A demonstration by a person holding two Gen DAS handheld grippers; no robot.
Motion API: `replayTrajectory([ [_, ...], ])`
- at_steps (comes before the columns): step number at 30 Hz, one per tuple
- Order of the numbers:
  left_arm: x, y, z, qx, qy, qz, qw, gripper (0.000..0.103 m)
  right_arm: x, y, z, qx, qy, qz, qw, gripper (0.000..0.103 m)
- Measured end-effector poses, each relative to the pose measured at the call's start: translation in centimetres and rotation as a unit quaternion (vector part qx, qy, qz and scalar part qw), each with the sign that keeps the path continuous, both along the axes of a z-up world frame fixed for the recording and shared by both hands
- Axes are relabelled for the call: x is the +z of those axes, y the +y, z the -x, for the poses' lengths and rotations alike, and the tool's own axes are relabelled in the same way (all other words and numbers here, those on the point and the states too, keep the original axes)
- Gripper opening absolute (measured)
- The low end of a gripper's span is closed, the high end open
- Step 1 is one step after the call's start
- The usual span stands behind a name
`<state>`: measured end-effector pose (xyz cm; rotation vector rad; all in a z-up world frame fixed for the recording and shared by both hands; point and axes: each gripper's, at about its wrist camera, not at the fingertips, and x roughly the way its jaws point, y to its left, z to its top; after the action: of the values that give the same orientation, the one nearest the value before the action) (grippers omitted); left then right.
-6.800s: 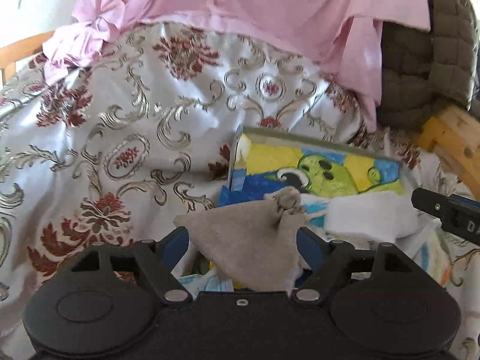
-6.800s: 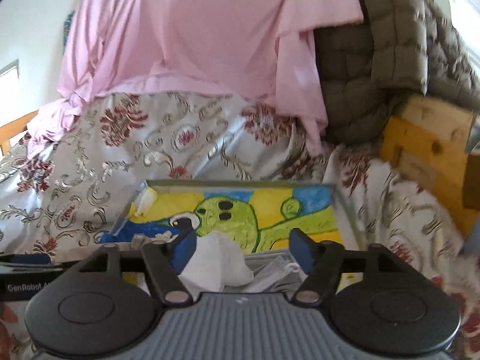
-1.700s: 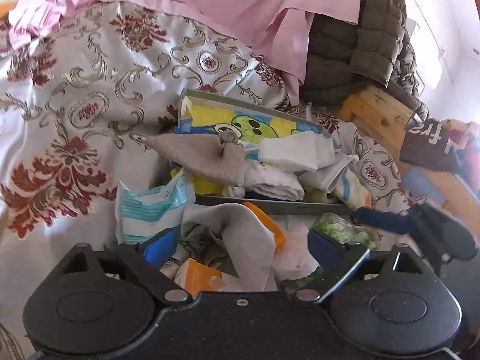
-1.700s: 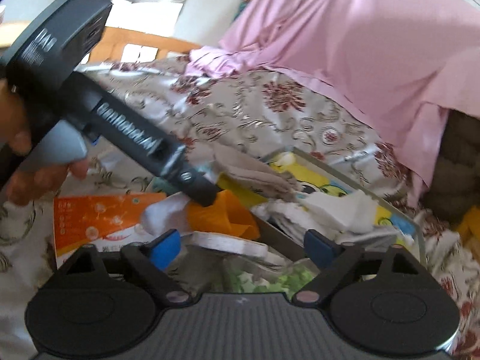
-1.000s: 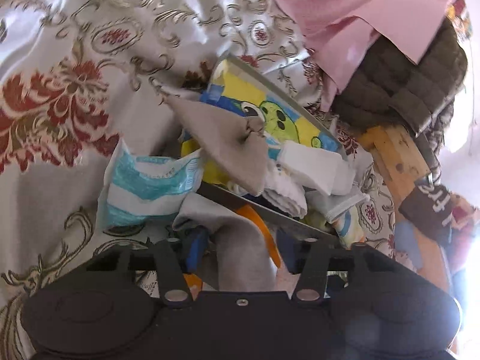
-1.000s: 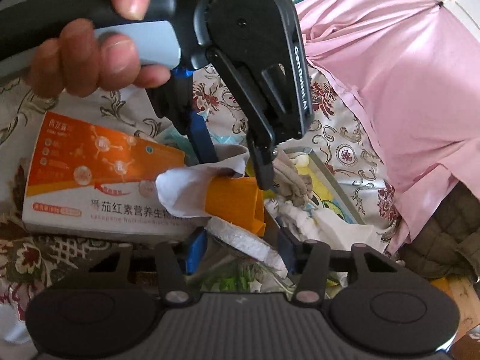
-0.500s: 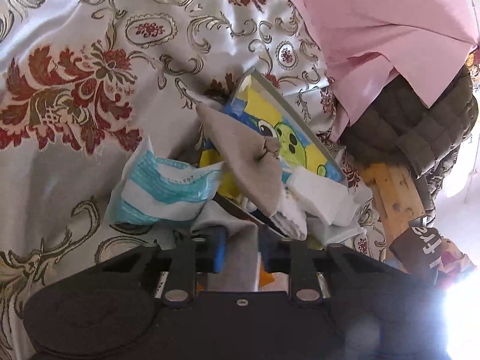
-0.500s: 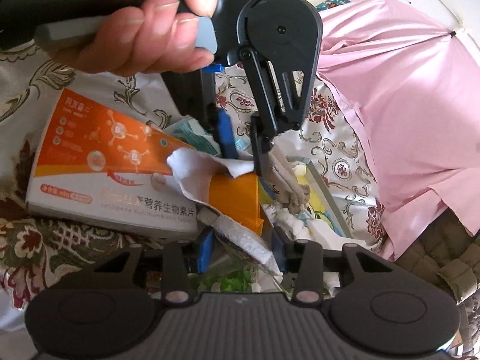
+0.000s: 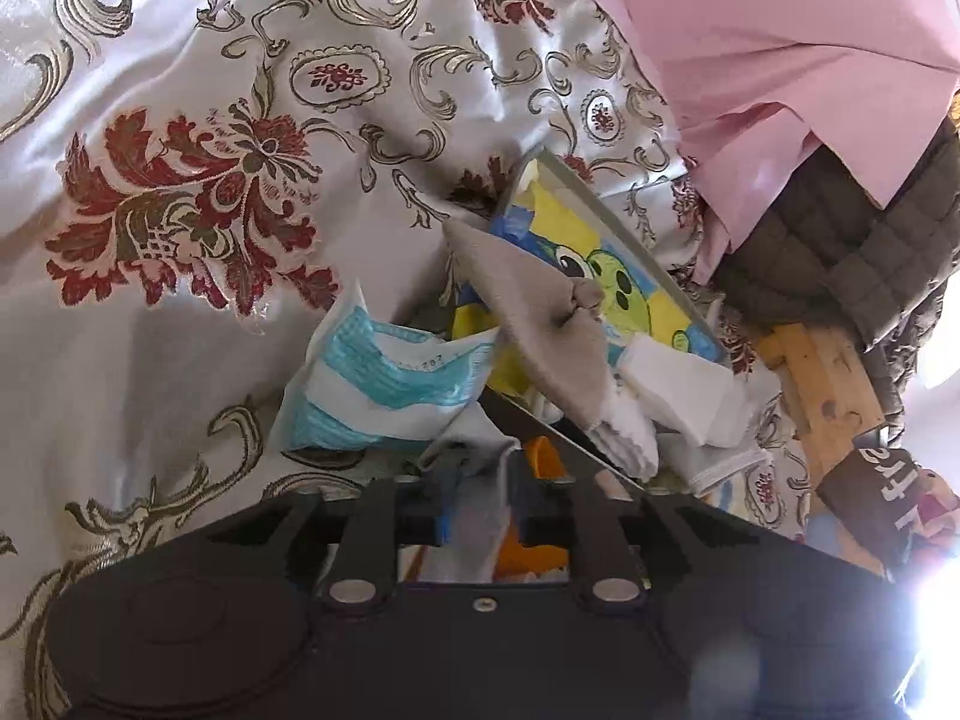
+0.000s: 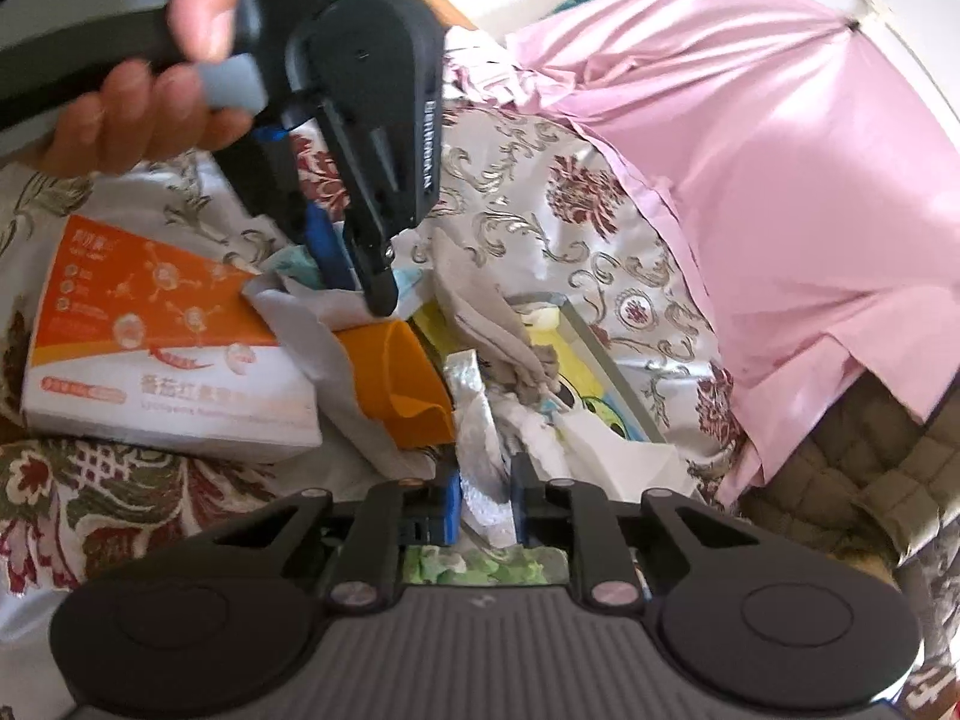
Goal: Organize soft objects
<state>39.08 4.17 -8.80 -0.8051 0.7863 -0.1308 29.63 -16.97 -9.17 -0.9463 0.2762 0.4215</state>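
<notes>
A shallow tray (image 9: 672, 294) with a green cartoon frog print lies on the floral bedspread and holds a beige cloth (image 9: 540, 324) and white folded cloths (image 9: 678, 390). My left gripper (image 9: 480, 498) is shut on a pale grey cloth (image 9: 480, 480) with an orange cloth (image 9: 540, 462) beside it. In the right wrist view that gripper (image 10: 360, 276) pinches the grey cloth (image 10: 312, 330) above the orange cloth (image 10: 402, 384). My right gripper (image 10: 485, 507) is shut on a white textured strip (image 10: 480, 438) that hangs over a green patterned cloth (image 10: 486, 564).
An orange-and-white tissue box (image 10: 150, 354) lies left of the pile. A blue-and-white mask packet (image 9: 384, 384) lies beside the tray. A pink sheet (image 10: 750, 138), an olive quilted jacket (image 9: 852, 252) and a wooden frame (image 9: 822, 378) stand behind and to the right.
Both grippers have closed further: the left on the grey cloth, the right on the white strip. The left gripper has lifted the grey cloth off the tissue box.
</notes>
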Motion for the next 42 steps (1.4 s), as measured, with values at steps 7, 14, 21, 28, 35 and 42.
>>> replayTrajectory([
  [7,-0.7,-0.2,-1.2,-0.004,0.016,0.006,0.9999,0.034,0.5,-0.9,-1.1,-0.027,0.024,-0.051,0.998,0.015],
  [14,-0.6,-0.8,-1.0,-0.016,0.0,-0.001,0.9999,0.001,1.4,-2.0,-2.4,-0.062,0.055,-0.125,0.989,0.014],
  [21,2.4,-2.7,1.1,-0.063,-0.054,-0.028,0.9961,0.001,4.2,-5.7,-3.3,-0.09,0.119,-0.267,0.952,0.014],
  [28,3.7,-4.9,3.9,-0.104,-0.073,-0.055,0.9904,0.002,6.4,-11.0,-2.9,-0.11,0.169,-0.365,0.909,0.014],
  [35,2.0,-5.2,3.1,-0.079,-0.044,-0.085,0.9923,0.02,6.2,-12.5,-4.0,-0.115,0.191,-0.401,0.888,0.015],
  [42,1.2,-5.1,2.0,-0.071,-0.053,-0.087,0.9923,0.006,5.3,-12.7,-4.7,-0.119,0.191,-0.416,0.881,0.014],
])
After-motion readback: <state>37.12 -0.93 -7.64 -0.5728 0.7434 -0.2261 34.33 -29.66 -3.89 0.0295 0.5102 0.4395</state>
